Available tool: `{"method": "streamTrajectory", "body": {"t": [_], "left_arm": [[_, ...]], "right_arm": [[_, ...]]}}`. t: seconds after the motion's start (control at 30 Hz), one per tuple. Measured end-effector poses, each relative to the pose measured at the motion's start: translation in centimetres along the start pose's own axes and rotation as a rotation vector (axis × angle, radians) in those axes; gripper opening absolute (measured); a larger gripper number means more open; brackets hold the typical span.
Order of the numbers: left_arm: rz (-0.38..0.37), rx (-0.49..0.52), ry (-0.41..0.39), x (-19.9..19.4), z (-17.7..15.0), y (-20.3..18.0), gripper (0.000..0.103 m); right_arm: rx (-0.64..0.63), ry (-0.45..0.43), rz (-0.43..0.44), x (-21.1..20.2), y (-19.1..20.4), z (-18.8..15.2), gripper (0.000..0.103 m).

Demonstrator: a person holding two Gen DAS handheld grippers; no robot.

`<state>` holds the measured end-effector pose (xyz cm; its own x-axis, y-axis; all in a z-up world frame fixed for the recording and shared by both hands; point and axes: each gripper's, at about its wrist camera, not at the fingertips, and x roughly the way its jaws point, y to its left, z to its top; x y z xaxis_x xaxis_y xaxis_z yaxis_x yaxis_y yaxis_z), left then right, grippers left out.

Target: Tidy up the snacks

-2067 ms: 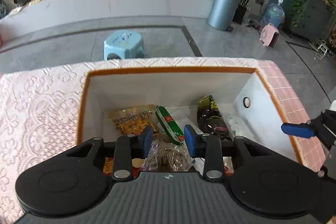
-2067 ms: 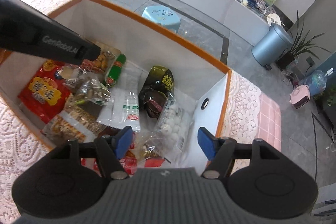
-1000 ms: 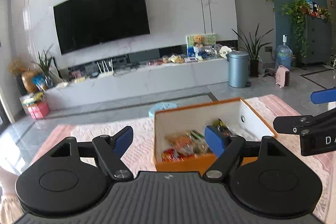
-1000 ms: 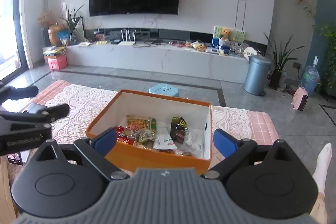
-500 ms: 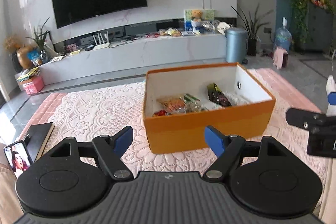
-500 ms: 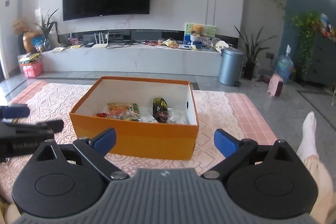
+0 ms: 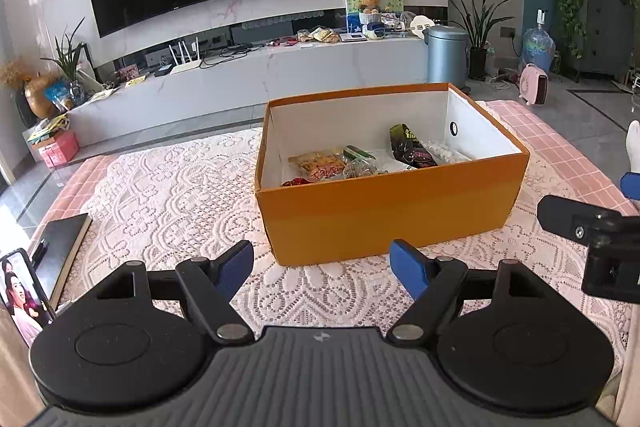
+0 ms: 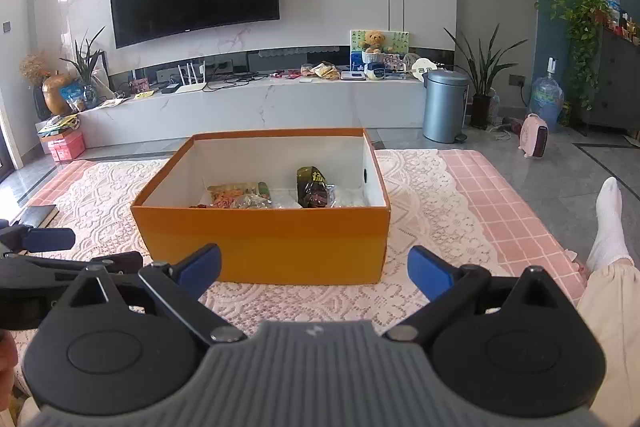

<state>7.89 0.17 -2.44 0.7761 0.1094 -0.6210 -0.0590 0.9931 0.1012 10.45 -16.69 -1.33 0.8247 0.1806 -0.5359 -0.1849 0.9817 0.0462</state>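
An orange box [image 7: 384,211] with white inner walls stands on the lace cloth; it also shows in the right wrist view [image 8: 264,239]. Inside lie several snack packets: a yellow-orange bag [image 7: 320,165], a green stick pack [image 7: 358,153], a dark foil pack [image 7: 412,147], also in the right wrist view [image 8: 314,187]. My left gripper [image 7: 322,267] is open and empty, held low in front of the box's near wall. My right gripper [image 8: 314,267] is open and empty, also in front of the box. Each gripper shows at the other view's edge.
A white lace cloth [image 7: 168,195] over a pink checked cover spreads under the box. A phone [image 7: 22,295] and a black notebook [image 7: 60,247] lie at the left. A foot in a white sock [image 8: 608,223] is at the right. TV console and bin stand beyond.
Both grippers have pulled back and down from inside the box to in front of it. The left gripper's jaws opened wide. The snacks stay in the box.
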Motion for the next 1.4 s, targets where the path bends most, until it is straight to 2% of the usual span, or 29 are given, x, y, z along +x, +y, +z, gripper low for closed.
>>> {"method": "streamTrajectory", "body": {"t": [1.4], "left_arm": [[-0.008,0.01,-0.006,-0.39,0.11,0.11,0.091]], "right_arm": [[-0.014,-0.016,0.01,-0.84,0.43,0.21,0.097]]}}
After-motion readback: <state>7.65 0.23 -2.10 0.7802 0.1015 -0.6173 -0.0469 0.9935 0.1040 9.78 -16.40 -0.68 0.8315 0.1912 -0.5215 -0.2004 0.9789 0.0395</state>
